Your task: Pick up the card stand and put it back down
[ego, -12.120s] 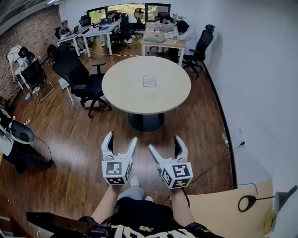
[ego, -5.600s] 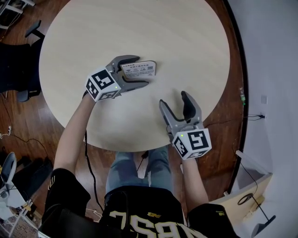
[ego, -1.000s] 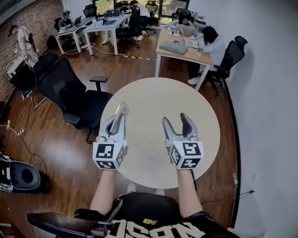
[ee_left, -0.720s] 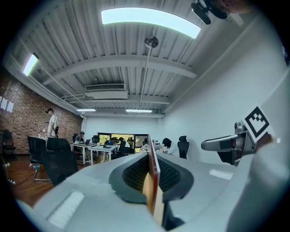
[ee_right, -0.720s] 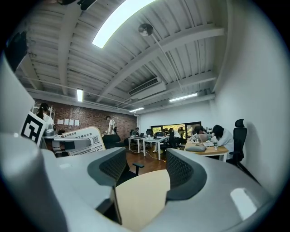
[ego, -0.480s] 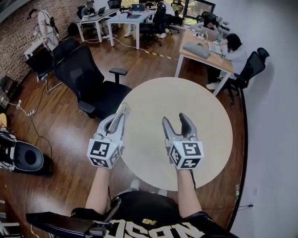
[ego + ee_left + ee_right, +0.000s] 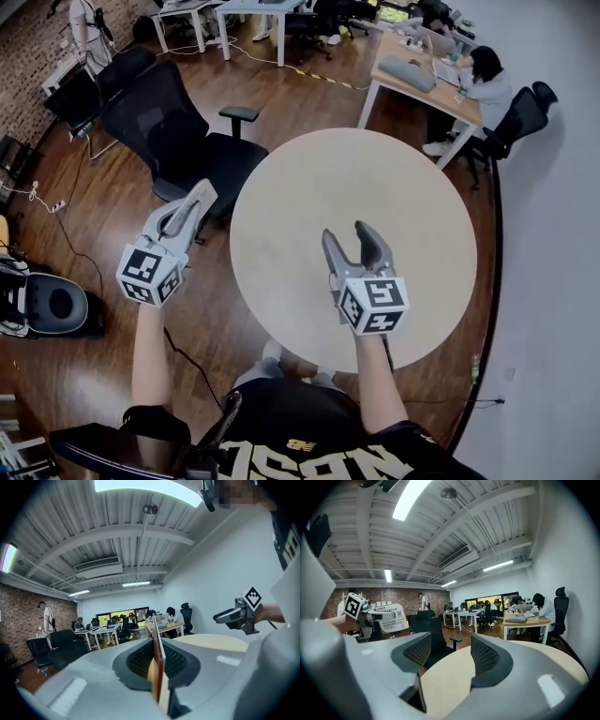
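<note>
Beside the table (image 7: 281, 216), your left gripper (image 7: 192, 202) is pinching what looks like the card stand (image 7: 157, 667); your right gripper's (image 7: 354, 242) empty jaws are closing above it.

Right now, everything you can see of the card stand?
The card stand is clamped between the shut jaws of the left gripper, lifted off the round table and held past its left edge, over the floor. Left gripper view: edge-on, a thin flat upright panel, reddish-brown edge, pale wood-like part below. Right gripper view: white face with print and a small square code. Only the jaws touch it.
</note>
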The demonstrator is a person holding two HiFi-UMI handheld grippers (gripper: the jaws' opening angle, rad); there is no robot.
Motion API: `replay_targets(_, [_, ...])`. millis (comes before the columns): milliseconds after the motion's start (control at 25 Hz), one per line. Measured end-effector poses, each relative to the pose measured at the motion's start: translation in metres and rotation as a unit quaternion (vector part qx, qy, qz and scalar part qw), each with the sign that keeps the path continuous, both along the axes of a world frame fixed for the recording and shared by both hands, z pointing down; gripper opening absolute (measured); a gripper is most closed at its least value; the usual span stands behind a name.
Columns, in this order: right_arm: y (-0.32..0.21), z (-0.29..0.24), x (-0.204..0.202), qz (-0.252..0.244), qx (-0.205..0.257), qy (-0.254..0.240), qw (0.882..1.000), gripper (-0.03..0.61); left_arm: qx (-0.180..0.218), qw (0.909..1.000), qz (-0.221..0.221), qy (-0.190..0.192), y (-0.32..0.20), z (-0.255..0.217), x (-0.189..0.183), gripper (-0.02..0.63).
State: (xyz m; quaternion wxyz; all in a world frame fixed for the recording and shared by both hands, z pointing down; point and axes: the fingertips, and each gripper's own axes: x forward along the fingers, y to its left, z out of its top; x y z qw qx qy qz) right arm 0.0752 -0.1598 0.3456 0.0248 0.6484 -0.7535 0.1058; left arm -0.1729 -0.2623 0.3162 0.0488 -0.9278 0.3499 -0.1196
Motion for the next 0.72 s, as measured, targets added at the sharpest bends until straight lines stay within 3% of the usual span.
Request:
replay_targets(160, [-0.013,0.024,-0.001,-0.002,-0.026,-0.009,1.0,0.258,-0.03,0.9994,0.019,-0.001,-0.043,0.015,-0.019,0.018])
replay_targets(480, [-0.045,0.068,-0.009,-0.017,-0.057,-0.023,0.998,0.256,-0.045,0.995,0.086,-0.026,-0.125,0.047,-0.023,0.017])
replay_targets(720, [-0.063,0.099,-0.002,-0.01,-0.078,-0.041,0.996,0.256,-0.099,0.9812,0.161,-0.039,-0.168,0.09,0.008,0.021])
